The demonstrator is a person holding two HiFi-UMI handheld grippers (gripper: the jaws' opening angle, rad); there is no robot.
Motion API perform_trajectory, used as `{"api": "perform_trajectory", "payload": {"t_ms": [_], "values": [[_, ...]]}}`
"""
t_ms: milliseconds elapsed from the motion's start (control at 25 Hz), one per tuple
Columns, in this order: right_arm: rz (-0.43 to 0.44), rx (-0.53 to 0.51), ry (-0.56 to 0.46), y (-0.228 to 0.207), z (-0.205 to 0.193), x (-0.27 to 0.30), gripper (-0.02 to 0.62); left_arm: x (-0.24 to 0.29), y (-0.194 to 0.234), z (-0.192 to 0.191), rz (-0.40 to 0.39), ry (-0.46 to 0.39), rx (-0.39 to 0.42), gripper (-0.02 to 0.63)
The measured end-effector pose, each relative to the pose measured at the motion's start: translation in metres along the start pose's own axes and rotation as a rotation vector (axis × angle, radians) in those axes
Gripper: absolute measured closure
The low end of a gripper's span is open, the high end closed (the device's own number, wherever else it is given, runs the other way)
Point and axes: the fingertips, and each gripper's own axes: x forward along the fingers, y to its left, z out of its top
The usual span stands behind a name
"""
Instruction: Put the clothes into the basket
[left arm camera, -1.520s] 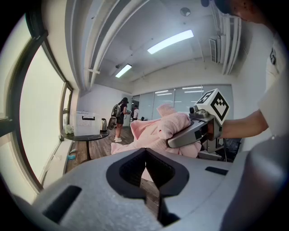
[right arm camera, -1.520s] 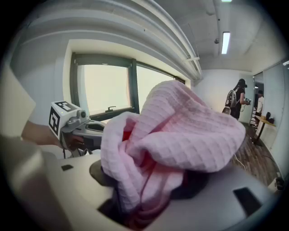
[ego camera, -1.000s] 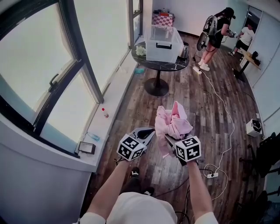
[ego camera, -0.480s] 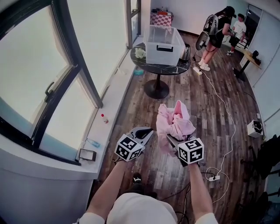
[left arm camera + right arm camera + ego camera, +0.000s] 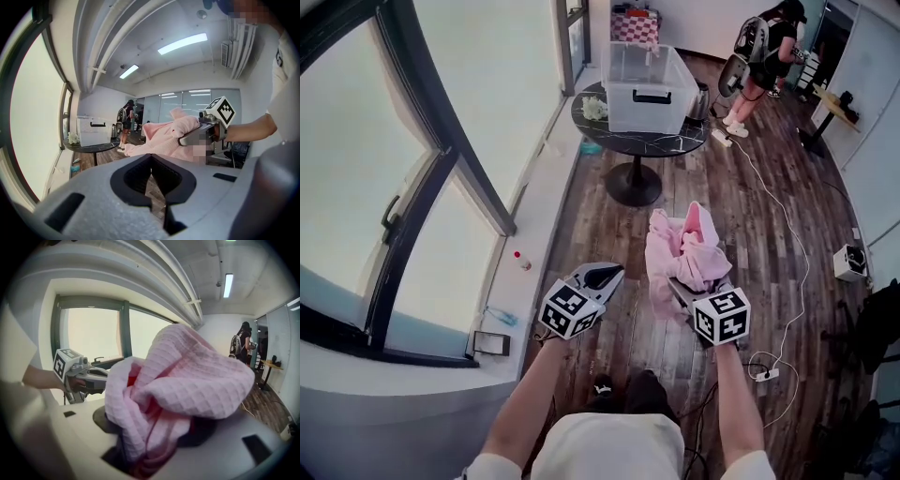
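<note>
- Low at center, right gripper [image 5: 682, 287] clamps bunched pink cloth [image 5: 684, 246].
- Left of it, left gripper [image 5: 612, 273] has its jaws together, empty.
- Top center, clear basket [image 5: 649, 86] sits on dark round table [image 5: 670, 142].

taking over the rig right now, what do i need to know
Left gripper: jaws together, holding nothing.
Right gripper: shut on a bunched pink cloth, held above the wood floor.
Clear bin, likely the basket: on the round dark table ahead, well away from both grippers. Its contents can't be made out.
Done: cloth picked up.
Left: carry it to the bin and drop it in.
</note>
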Motion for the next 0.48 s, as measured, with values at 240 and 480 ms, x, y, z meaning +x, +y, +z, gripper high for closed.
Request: {"api": "perform_trajectory", "payload": {"t_ms": [240,480], "values": [[0.007,-0.002,0.009,-0.022,0.014,0.033,0.31,0.021,0.031,0.004,0.001,0.001,-0.014,0.591],[0.054,-0.022,0.009,-0.042,0.039,0.083,0.31,0.042,0.077,0.011,0.038,0.021,-0.028,0.591]]}}
